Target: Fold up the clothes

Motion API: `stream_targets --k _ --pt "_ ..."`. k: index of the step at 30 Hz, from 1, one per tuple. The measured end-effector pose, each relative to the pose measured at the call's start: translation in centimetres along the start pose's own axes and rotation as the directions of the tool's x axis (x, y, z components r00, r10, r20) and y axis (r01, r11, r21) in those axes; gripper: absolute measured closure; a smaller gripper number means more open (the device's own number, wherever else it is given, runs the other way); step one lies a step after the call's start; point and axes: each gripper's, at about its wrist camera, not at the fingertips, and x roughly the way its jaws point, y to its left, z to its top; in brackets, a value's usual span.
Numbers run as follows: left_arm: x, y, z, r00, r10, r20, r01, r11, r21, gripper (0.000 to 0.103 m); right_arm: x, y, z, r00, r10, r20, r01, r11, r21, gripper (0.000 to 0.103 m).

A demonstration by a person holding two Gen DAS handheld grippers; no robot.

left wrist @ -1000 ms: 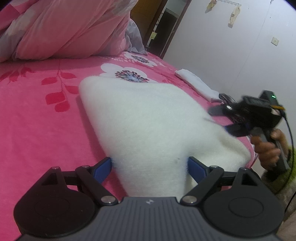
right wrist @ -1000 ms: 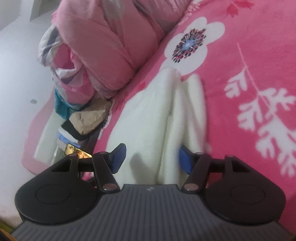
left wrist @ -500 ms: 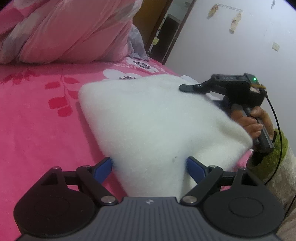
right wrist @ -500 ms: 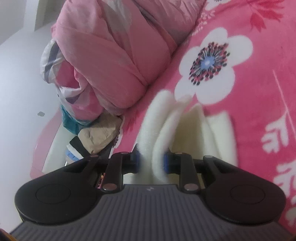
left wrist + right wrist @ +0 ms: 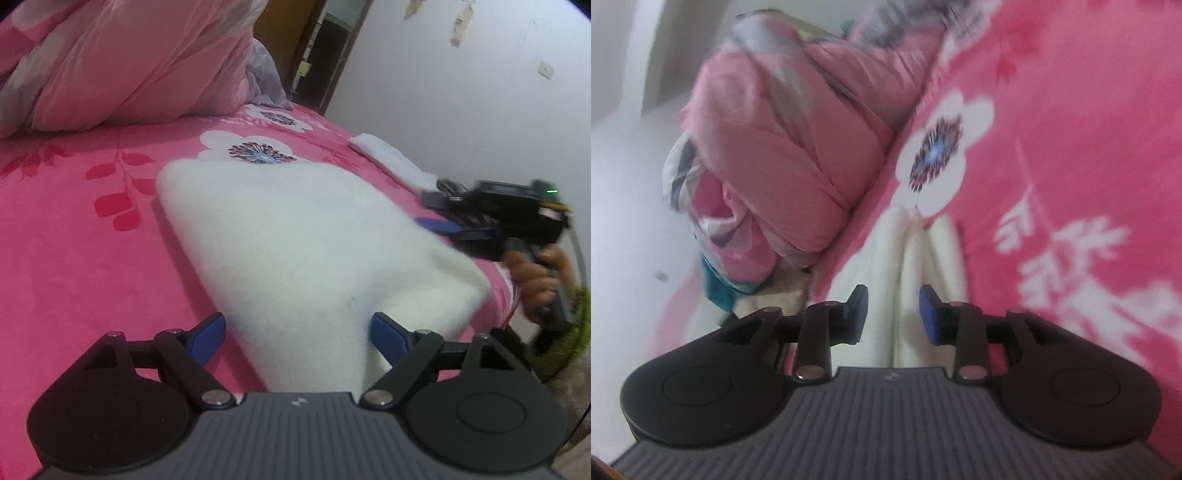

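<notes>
A white fleece garment (image 5: 295,236) lies folded on the pink flowered bed cover (image 5: 74,266), close to the bed's right edge, with layered folds showing at its near side in the right wrist view (image 5: 908,258). The left gripper (image 5: 297,332) has its blue pads spread wide on both sides of the near corner of the garment and does not pinch it. The right gripper (image 5: 892,314) is also parted, with one fold edge standing between the pads but not squeezed; in the left wrist view it is blurred at the right edge of the bed (image 5: 495,221), held by a hand (image 5: 535,284).

I judge that the step in hand concerns the fold at the right side: this fits either a release after laying the fold or an approach to take the edge. A smaller folded white cloth (image 5: 391,162) lies further along the same edge, and a pink duvet (image 5: 129,62) is piled at the far side.
</notes>
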Motion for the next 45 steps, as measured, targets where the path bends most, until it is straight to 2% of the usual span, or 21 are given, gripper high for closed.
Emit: stream_targets --k 1,3,6,9,12,13,14,15,17,18,19,21,22,24,27,34,37,40,41,43,45 --pt "-0.2 -0.4 -0.2 1.0 0.011 -0.001 -0.011 1.0 0.027 0.02 -1.1 1.0 -1.2 1.0 -0.024 0.01 0.024 0.999 -0.049 0.067" --pt "-0.6 -1.5 -0.8 0.999 0.04 -0.002 -0.04 0.995 0.091 0.02 -3.4 2.9 -3.6 0.997 -0.069 0.032 0.073 0.987 -0.146 0.056" --pt "-1.3 -3.1 -1.7 0.997 0.083 0.0 -0.081 0.979 0.186 0.02 -5.7 5.9 -7.3 0.985 -0.143 0.101 0.167 0.94 -0.297 0.056" --pt "-1.9 -4.8 -2.7 0.992 0.125 0.007 -0.122 0.952 0.28 0.021 -5.7 8.5 -9.8 0.966 -0.193 0.17 0.252 0.843 -0.475 0.056" --pt "-1.8 -6.1 -3.6 0.985 0.172 0.022 -0.169 0.922 0.348 0.024 -3.8 10.2 -11.0 0.958 -0.231 0.171 0.287 0.731 -0.619 0.057" --pt "-1.6 -6.4 -4.0 0.982 0.189 0.028 -0.186 0.912 0.365 0.025 -2.9 10.3 -11.3 0.956 -0.248 0.155 0.288 0.702 -0.651 0.058" --pt "-1.4 -6.8 -4.3 0.978 0.206 0.035 -0.203 0.902 0.382 0.027 -2.1 10.2 -11.5 0.949 -0.279 0.147 0.303 0.678 -0.67 0.069" --pt "-1.3 -7.1 -4.6 0.974 0.222 0.042 -0.221 0.89 0.398 0.03 -1.4 10.1 -11.7 0.938 -0.315 0.145 0.325 0.652 -0.685 0.09" --pt "-0.9 -7.8 -5.3 0.965 0.255 0.058 -0.254 0.866 0.43 0.039 -0.9 9.5 -11.6 0.928 -0.345 0.143 0.349 0.663 -0.662 0.093" --pt "-0.9 -8.1 -5.5 0.962 0.263 0.071 -0.267 0.859 0.437 0.048 -1.4 9.5 -11.4 0.933 -0.329 0.146 0.343 0.689 -0.638 0.094" --pt "-1.2 -8.3 -5.6 0.961 0.266 0.08 -0.274 0.857 0.437 0.053 -2.0 9.6 -11.3 0.941 -0.302 0.152 0.33 0.72 -0.611 0.094" --pt "-1.6 -8.2 -5.8 0.962 0.259 0.086 -0.27 0.868 0.416 0.068 -3.3 9.2 -10.9 0.958 -0.244 0.153 0.288 0.793 -0.537 0.095" --pt "-1.9 -8.2 -5.8 0.963 0.254 0.088 -0.267 0.874 0.405 0.07 -3.9 8.9 -10.8 0.964 -0.214 0.155 0.264 0.827 -0.496 0.095" --pt "-2.2 -8.0 -6.1 0.965 0.246 0.092 -0.263 0.883 0.389 0.079 -3.9 7.4 -10.9 0.968 -0.214 0.131 0.25 0.866 -0.432 0.095" --pt "-2.6 -7.9 -6.2 0.959 0.264 0.105 -0.284 0.874 0.394 0.09 -3.6 6.3 -11.4 0.973 -0.205 0.11 0.231 0.902 -0.365 0.096" --pt "-2.3 -6.6 -6.6 0.97 0.232 0.065 -0.24 0.899 0.367 0.09 -4.0 4.8 -12.1 0.979 -0.181 0.094 0.201 0.931 -0.304 0.096" --pt "-3.1 -5.4 -6.6 0.984 0.176 0.034 -0.177 0.934 0.31 0.082 -4.0 3.9 -12.4 0.982 -0.174 0.079 0.189 0.943 -0.273 0.095" --pt "-4.6 -3.9 -6.7 0.991 0.131 0.014 -0.131 0.96 0.248 0.072 -5.0 4.9 -12.4 0.977 -0.193 0.085 0.21 0.925 -0.315 0.089" --pt "-5.2 -3.4 -6.8 0.993 0.121 0.01 -0.12 0.967 0.227 0.066 -5.5 5.4 -12.2 0.976 -0.198 0.095 0.219 0.917 -0.334 0.086" --pt "-6.6 -2.5 -6.8 0.993 0.12 0.024 -0.122 0.975 0.186 0.065 -6.6 6.5 -11.9 0.971 -0.207 0.116 0.235 0.898 -0.371 0.086" --pt "-7.5 -1.8 -6.2 0.993 0.105 0.05 -0.111 0.984 0.138 0.065 -5.8 7.7 -11.6 0.967 -0.215 0.135 0.253 0.868 -0.428 0.086"
